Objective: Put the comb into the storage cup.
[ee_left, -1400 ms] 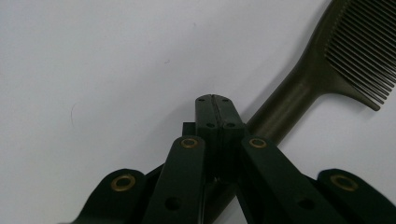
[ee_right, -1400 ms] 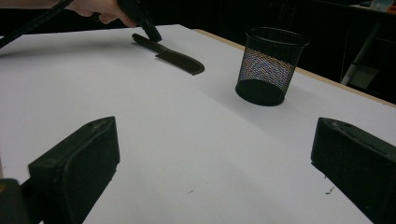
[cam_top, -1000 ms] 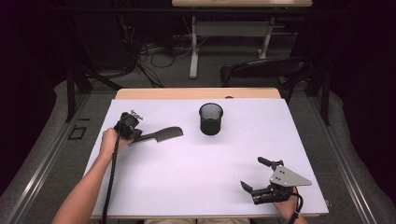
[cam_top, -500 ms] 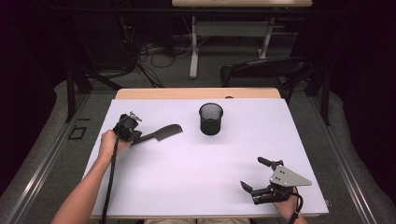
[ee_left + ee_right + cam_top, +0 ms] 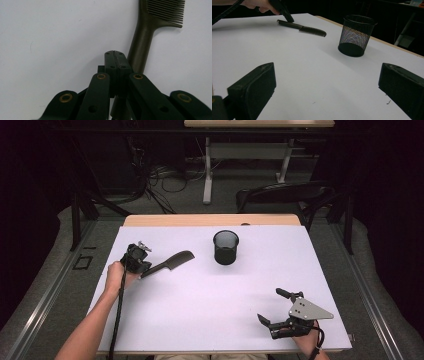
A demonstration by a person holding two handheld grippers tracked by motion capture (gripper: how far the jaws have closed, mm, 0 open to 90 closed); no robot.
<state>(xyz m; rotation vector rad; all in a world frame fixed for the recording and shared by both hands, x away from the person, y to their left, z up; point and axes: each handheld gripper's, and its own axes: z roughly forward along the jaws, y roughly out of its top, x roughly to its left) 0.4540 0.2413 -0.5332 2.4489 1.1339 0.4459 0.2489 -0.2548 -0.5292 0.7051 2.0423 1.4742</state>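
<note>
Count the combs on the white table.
1. The comb lies flat on the table's left side, left of the mesh cup, its handle end at the left gripper. The cup's inside is not fully visible.

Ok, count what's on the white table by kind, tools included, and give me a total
Combs: 1, comb
Mesh cups: 1, mesh cup
Handheld tools: 2, left tool and right tool
Total: 4

On the table (image 5: 210,320), the comb (image 5: 170,262) lies left of the mesh cup (image 5: 226,247).
</note>
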